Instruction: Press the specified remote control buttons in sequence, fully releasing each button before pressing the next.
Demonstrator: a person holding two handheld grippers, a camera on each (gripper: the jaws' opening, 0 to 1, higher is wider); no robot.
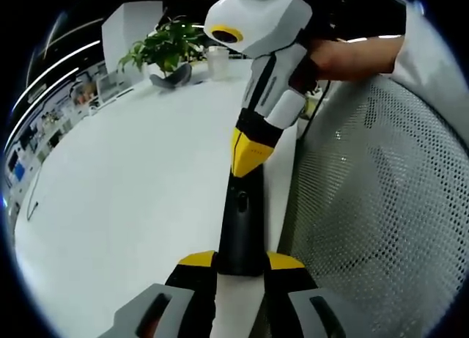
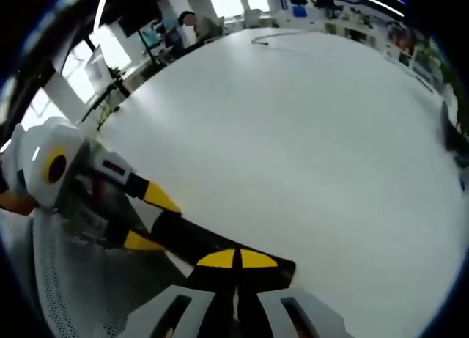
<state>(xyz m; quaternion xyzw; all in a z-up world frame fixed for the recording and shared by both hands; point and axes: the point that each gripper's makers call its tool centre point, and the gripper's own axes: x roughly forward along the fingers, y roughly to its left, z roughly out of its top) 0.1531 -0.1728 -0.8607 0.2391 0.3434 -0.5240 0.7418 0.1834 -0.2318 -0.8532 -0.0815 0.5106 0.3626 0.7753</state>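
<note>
A slim black remote control point(image 1: 240, 221) lies lengthwise between my left gripper's point(image 1: 242, 261) yellow-tipped jaws, which are shut on its near end above the white table's point(image 1: 132, 191) edge. My right gripper point(image 1: 248, 158) comes down from the top of the left gripper view, jaws shut, its yellow tip resting on the remote's far end. In the right gripper view, my right gripper point(image 2: 236, 261) is shut with its tips over the remote point(image 2: 194, 239). The left gripper point(image 2: 150, 219) clamps the remote's other end from the left. The buttons are hidden.
A potted plant point(image 1: 165, 56) and a white cup point(image 1: 218, 61) stand at the table's far end. A mesh chair back point(image 1: 381, 206) sits close beside the table's edge. A thin cable point(image 2: 278, 39) lies on the table. A hand point(image 1: 352, 59) holds the right gripper.
</note>
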